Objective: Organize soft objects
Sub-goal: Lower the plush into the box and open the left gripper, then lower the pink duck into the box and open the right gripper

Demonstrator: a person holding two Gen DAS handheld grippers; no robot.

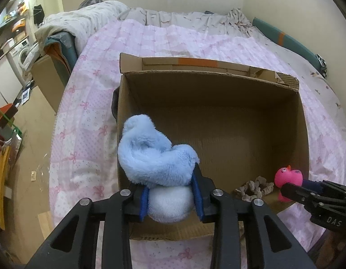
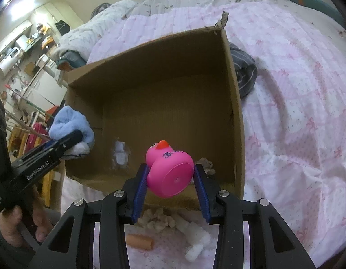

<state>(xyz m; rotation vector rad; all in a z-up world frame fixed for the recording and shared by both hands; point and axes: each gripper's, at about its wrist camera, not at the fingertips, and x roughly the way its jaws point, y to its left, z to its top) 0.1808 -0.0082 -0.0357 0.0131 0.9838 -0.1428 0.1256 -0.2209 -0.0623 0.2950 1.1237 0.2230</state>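
Observation:
An open cardboard box point(image 1: 206, 74) stands on a bed with a pink bow-print quilt point(image 1: 87, 116). My left gripper point(image 1: 171, 179) is shut on a fluffy light-blue and white plush toy point(image 1: 150, 154), held over the box's near left corner. The right wrist view shows that plush point(image 2: 69, 121) at the box's left wall point(image 2: 83, 103). My right gripper point(image 2: 170, 168) is shut on a pink rubber duck point(image 2: 170, 170) with an orange beak, over the near right part of the box. A beige scrunchie point(image 1: 253, 188) lies on the box floor under the duck point(image 1: 287, 176).
A clear plastic wrapper point(image 2: 120, 154) lies inside the box. In front of the box sit a cream fluffy piece point(image 2: 157, 219), a white fluffy piece point(image 2: 195, 239) and an orange tube point(image 2: 139, 242). A dark striped cloth point(image 2: 244, 71) lies beside the box. A hand point(image 2: 16, 224) holds the left gripper.

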